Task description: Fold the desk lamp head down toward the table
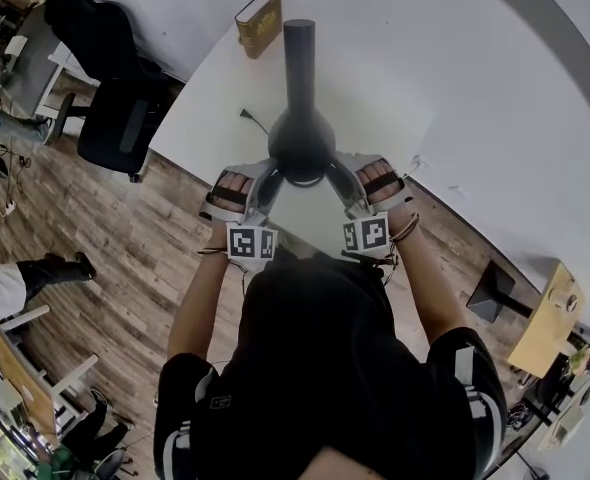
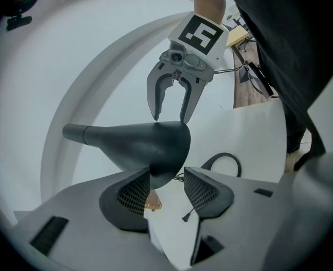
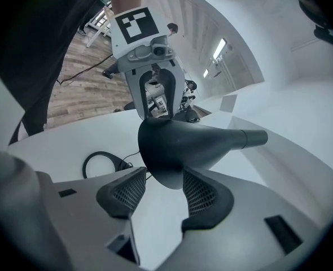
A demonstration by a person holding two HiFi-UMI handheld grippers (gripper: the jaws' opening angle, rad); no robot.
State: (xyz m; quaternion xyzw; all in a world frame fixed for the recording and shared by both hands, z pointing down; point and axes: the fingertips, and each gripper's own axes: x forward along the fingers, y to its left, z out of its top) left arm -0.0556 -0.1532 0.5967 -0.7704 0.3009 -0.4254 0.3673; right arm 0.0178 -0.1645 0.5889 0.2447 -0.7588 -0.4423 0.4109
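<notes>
Nearest the person, the left claw (image 1: pixel 267 180) and the right claw (image 1: pixel 347 180) are flanking the lamp head (image 1: pixel 301 148) by the near edge of the desk (image 1: pixel 395 78). Each claw is standing wide, with the shade's rim lying loosely inside it, not clamped. Approaching from opposite sides is probably meant to steady the head against twisting while it is pressed down. The head is hanging clear above the desk, apparently not yet folded. Beyond it, the lamp arm (image 1: pixel 298 58) is reaching toward the far edge, where a brown book (image 1: pixel 258 20) is standing.
</notes>
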